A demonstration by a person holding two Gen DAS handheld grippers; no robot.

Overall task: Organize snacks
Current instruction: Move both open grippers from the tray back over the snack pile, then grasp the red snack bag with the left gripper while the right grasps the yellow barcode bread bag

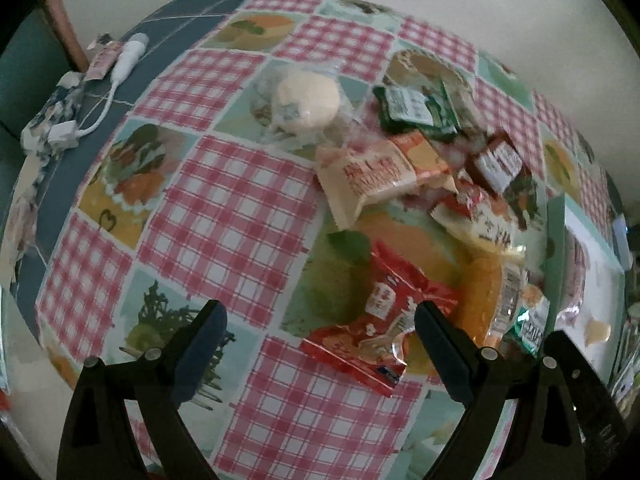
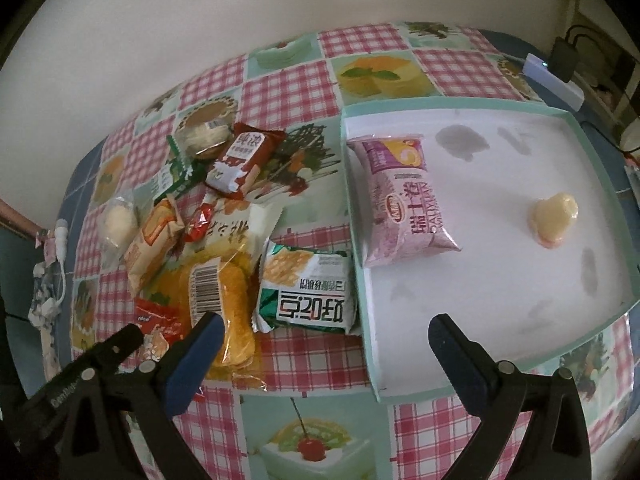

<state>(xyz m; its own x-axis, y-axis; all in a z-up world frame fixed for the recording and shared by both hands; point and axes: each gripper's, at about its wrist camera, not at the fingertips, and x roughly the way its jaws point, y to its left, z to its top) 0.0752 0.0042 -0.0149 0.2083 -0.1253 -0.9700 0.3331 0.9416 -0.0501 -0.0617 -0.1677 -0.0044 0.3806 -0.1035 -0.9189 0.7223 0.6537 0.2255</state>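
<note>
My left gripper hangs wide open over the worktop, nothing between its pads, and the red snack packet lies just ahead, partly under the right-hand finger. I judge the risk here is a bad pinch: that finger sits over the crinkled foil rather than beside it, so closing now could clip only a corner and let the packet slide, or drag the clear-wrapped orange snack touching it on the far side.

Beyond it, the beige packet, the brown one and the green one overlap in a heap, so a sweep forward could scatter them. The round cake in clear wrap lies farthest ahead.

My right gripper is also spread fully, empty, straddling the near edge of the mint-rimmed tray. The pink roll packet and a pale yellow jelly already lie inside, ahead of it.
</note>
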